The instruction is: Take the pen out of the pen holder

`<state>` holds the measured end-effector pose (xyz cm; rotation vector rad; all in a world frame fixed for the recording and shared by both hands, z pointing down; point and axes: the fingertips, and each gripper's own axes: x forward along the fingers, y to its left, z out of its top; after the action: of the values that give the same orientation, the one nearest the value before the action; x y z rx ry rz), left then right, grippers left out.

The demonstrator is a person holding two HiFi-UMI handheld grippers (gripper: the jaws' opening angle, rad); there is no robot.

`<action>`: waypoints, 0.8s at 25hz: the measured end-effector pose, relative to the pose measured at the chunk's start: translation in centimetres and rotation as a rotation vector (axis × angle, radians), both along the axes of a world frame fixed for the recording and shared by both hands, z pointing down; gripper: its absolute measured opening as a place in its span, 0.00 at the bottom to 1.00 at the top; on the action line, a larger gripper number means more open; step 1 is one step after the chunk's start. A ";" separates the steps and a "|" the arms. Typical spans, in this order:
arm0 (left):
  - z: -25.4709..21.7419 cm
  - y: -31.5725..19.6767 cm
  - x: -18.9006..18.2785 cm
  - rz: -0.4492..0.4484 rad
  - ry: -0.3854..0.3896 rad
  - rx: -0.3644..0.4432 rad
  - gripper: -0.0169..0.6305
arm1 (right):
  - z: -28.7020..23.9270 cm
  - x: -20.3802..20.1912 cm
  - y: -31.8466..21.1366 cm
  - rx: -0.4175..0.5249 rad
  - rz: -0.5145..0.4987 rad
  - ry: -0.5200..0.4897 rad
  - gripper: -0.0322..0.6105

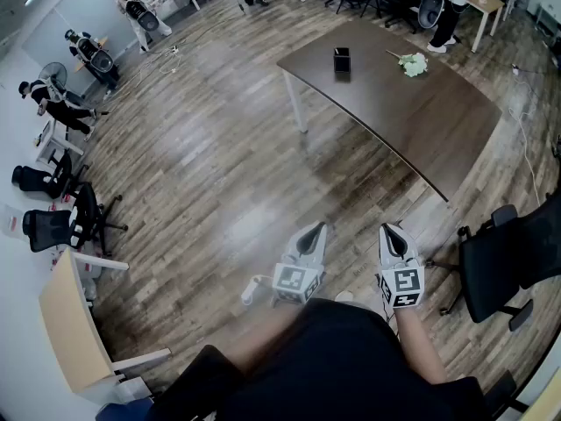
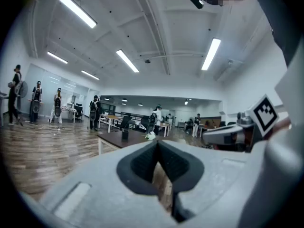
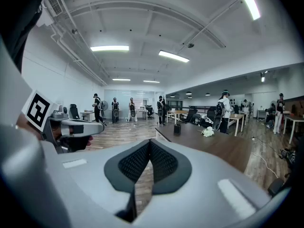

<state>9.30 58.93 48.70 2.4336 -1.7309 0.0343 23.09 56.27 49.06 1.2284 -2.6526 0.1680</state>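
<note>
Dark pen holder (image 1: 342,61) untouched; task not started.
I hold left gripper (image 1: 316,231) & right gripper (image 1: 392,232) closed, empty; holder on table (image 1: 421,130) at 12 o'clock, well apart; pen too small to see.

Far ahead of your right gripper (image 1: 392,229), the pen holder (image 1: 342,60) looks too small to show a pen; the chair (image 1: 504,266) beside that gripper is cut off.
</note>
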 end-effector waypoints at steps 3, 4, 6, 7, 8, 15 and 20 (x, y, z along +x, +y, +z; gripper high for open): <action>0.3 -0.1 0.2 0.008 -0.021 0.011 0.03 | 0.2 0.1 -0.4 -0.006 0.004 -0.019 0.05; 0.3 -0.2 0.2 0.009 -0.022 0.013 0.03 | 0.1 0.2 -0.6 -0.006 0.004 -0.026 0.05; 0.2 -0.4 0.1 0.002 -0.010 0.013 0.03 | -0.2 0.4 -1.2 0.000 0.006 -0.031 0.05; 0.1 -0.6 0.1 -0.003 -0.006 0.015 0.03 | -0.4 0.6 -1.5 0.007 0.004 -0.028 0.05; 0.0 -0.8 0.2 -0.006 -0.008 0.019 0.03 | -0.6 0.7 -1.7 0.016 0.001 -0.025 0.05; -1.2 -1.9 0.9 -0.013 -0.046 0.038 0.03 | -2.3 1.9 -3.7 0.080 -0.010 -0.029 0.05; -1.4 -3.1 0.8 -0.032 -0.047 0.042 0.03 | -2.7 2.1 -5.6 0.076 -0.012 -0.040 0.05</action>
<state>10.14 55.86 47.28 2.4528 -1.8074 0.0520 25.15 50.69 46.36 1.2443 -2.7234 0.0919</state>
